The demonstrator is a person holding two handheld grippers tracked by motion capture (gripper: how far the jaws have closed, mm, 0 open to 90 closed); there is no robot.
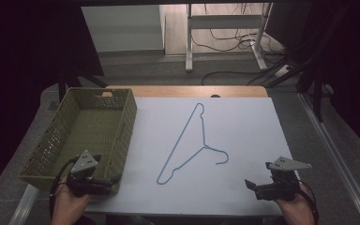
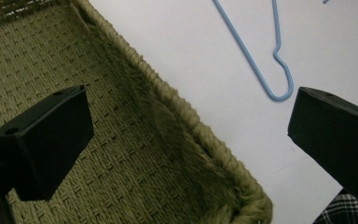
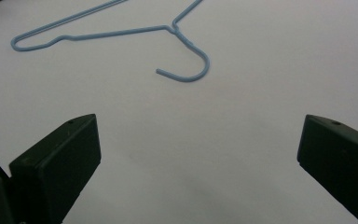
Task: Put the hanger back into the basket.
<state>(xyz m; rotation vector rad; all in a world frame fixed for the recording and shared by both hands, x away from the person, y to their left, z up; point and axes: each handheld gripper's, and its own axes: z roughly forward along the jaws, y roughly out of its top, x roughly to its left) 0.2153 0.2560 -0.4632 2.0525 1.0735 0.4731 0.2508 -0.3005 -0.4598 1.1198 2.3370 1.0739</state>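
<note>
A light-blue wire hanger (image 1: 205,146) lies flat in the middle of the white table top, its hook toward the right front. My left gripper (image 1: 104,169) hovers open over the front right corner of an olive woven basket (image 1: 127,124); in the left gripper view its jaws straddle the basket's rim (image 2: 137,63), and the hanger's end loop (image 2: 244,49) lies beyond. At the table's front right, my right gripper (image 1: 258,174) is open with nothing in it. The right gripper view has the hanger's hook (image 3: 204,67) ahead of the wide-apart jaws.
The basket takes up the table's left side and looks empty inside. The white sheet (image 1: 243,126) covers a wooden table. Behind it a white desk frame (image 1: 225,21) and cables (image 1: 243,42) sit on the floor.
</note>
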